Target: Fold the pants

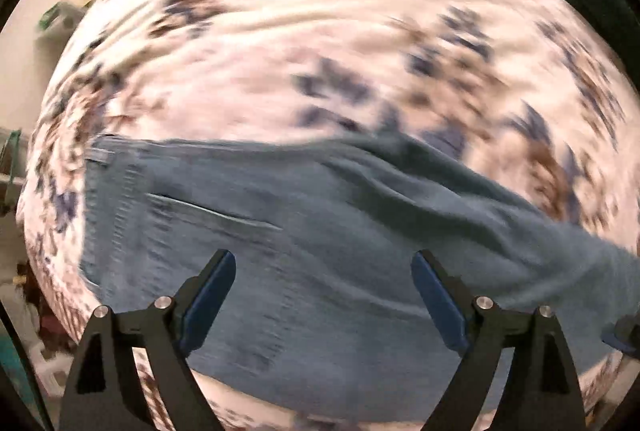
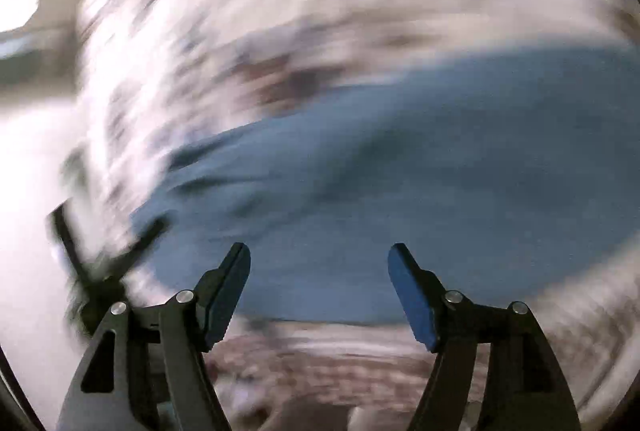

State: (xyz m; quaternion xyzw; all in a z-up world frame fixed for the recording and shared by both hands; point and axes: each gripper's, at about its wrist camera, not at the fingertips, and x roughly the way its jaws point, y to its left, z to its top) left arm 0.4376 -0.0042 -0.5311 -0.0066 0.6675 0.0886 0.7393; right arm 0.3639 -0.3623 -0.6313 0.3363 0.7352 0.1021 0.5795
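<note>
Risk of a crooked grab

Pants (image 1: pixel 320 231) are lying spread on the floral bed cover (image 1: pixel 320 31). Left gripper (image 1: pixel 323 267) and right gripper (image 2: pixel 319 261) are hanging over the denim, fingers wide apart, holding nothing. Blurred views suggest hasty closing could be pinching one layer or the cover too.

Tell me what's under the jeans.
The jeans lie on a white floral-print cloth, which shows all around them. Whatever the denim covers is hidden. Both left gripper and right gripper hover open.
</note>
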